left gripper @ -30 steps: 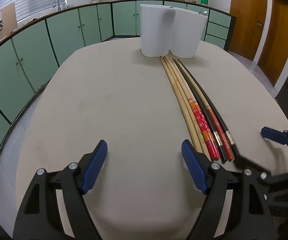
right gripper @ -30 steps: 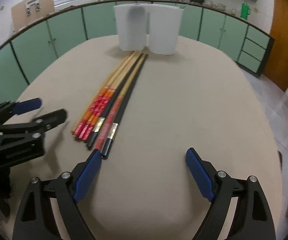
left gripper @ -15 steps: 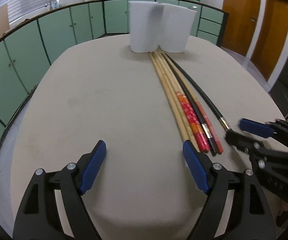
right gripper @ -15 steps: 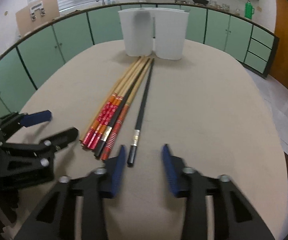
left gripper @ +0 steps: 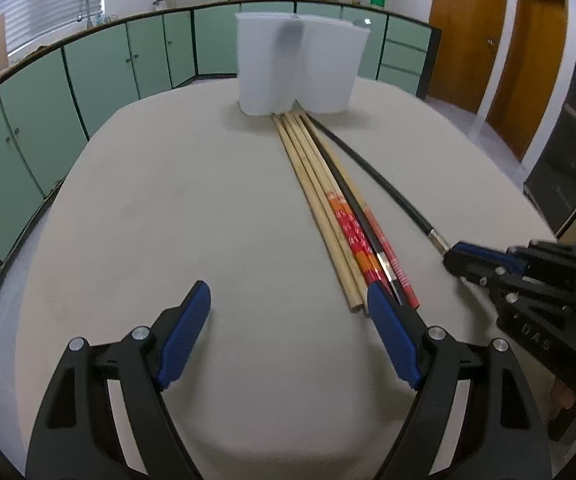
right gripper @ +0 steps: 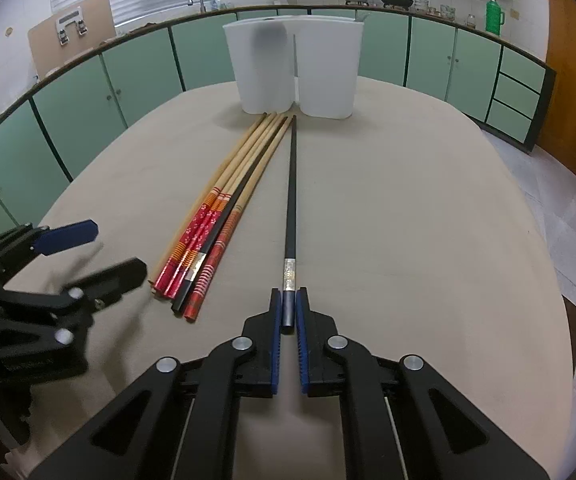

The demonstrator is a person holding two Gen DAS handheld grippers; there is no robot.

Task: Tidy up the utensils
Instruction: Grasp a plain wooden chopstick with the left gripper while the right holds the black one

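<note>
Standing at the 12 o'clock end of the desk (right gripper: 428, 220), a white two-compartment holder (right gripper: 294, 68) shows nothing identifiable inside either opaque compartment. Lying with its tip at the holder's base, a slim black chopstick (right gripper: 291, 184) with a silver band runs to 6 o'clock, its butt pinched in the right tool (right gripper: 287, 312). At 9 o'clock beside it lie the remaining chopsticks (right gripper: 223, 208), wooden, red-patterned and black, while the left tool (left gripper: 288, 320) hovers spread and empty.

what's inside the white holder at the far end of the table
Nothing shows above the rim of the white holder; its opaque walls hide the inside, so it cannot be told. The chopsticks all lie on the table before it.
</note>
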